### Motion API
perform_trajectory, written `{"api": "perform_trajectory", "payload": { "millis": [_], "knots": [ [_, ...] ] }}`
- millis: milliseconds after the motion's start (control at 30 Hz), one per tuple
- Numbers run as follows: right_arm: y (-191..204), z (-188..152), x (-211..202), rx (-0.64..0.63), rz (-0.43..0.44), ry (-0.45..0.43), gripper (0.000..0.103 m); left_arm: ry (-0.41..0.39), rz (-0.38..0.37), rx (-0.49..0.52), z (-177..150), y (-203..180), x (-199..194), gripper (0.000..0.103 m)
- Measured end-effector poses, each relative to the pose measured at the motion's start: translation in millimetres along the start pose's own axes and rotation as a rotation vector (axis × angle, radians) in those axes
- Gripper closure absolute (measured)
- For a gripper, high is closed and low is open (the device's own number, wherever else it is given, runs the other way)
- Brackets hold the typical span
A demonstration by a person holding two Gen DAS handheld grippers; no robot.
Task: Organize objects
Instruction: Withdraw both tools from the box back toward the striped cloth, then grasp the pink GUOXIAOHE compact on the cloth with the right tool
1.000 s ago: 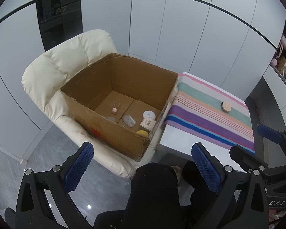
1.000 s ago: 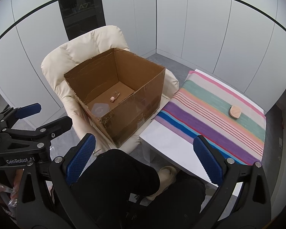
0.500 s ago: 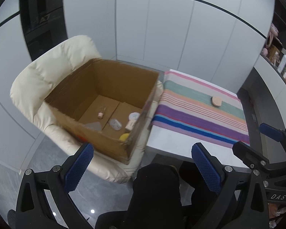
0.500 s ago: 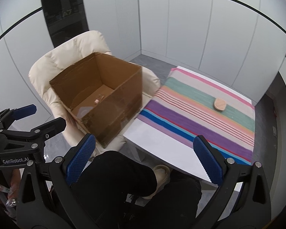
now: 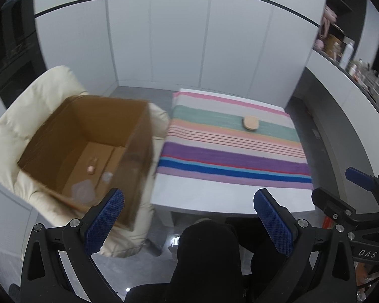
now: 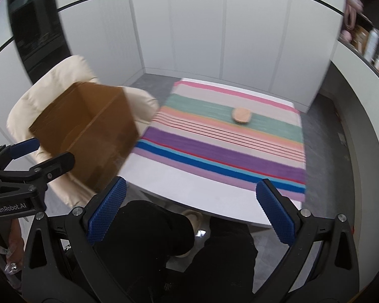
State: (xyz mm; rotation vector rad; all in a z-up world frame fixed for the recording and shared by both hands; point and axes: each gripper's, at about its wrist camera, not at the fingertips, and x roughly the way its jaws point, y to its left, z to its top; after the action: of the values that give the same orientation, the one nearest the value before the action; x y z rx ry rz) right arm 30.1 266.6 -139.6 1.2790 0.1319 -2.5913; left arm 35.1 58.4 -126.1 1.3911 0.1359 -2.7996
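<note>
A small round tan object lies on the green stripe of the striped cloth on a white table; it also shows in the right wrist view. An open cardboard box sits on a cream armchair to the left, with a small pink bottle and other small items inside. My left gripper is open and empty, held above my lap. My right gripper is open and empty, short of the table's near edge.
The box and armchair are left of the table. A counter with shelves of bottles and clutter runs along the right. White wall panels stand behind. My dark-trousered legs fill the bottom of both views.
Both grippers have swung right, away from the box and toward the striped table. The box has slid to the left of both views. Both stay open and empty.
</note>
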Motion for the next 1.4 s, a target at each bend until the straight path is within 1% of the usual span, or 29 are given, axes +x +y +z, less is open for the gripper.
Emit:
{"api": "perform_trajectory", "payload": {
  "millis": [133, 300, 467, 600, 800, 967, 1100, 1200, 1300, 1400],
  "knots": [
    [-35, -9, 1, 0.070, -0.059, 0.008, 0.000, 0.006, -0.035, 0.053, 7, -25, 11, 0.000],
    [-72, -18, 10, 0.139, -0.105, 0.029, 0.000, 0.023, -0.065, 0.090, 15, -49, 33, 0.000],
    [-103, -18, 32, 0.179, -0.139, 0.057, 0.000, 0.056, -0.078, 0.105, 31, -65, 68, 0.000],
    [-120, -13, 56, 0.202, -0.146, 0.084, 0.000, 0.085, -0.083, 0.102, 48, -72, 101, 0.000],
    [-137, 4, 107, 0.215, -0.150, 0.122, 0.000, 0.103, -0.065, 0.093, 70, -79, 146, 0.000],
    [-144, 30, 161, 0.201, -0.130, 0.148, 0.000, 0.137, -0.050, 0.063, 91, -77, 196, 0.000],
    [-147, 54, 205, 0.180, -0.103, 0.149, 0.000, 0.162, -0.041, 0.039, 105, -75, 238, 0.000],
    [-154, 70, 239, 0.182, -0.055, 0.150, 0.000, 0.184, -0.038, 0.034, 112, -75, 264, 0.000],
    [-157, 86, 272, 0.154, -0.061, 0.137, 0.000, 0.196, -0.030, 0.039, 116, -77, 288, 0.000],
    [-158, 98, 307, 0.127, -0.056, 0.137, 0.000, 0.205, -0.042, 0.048, 119, -82, 312, 0.000]
  ]
}}
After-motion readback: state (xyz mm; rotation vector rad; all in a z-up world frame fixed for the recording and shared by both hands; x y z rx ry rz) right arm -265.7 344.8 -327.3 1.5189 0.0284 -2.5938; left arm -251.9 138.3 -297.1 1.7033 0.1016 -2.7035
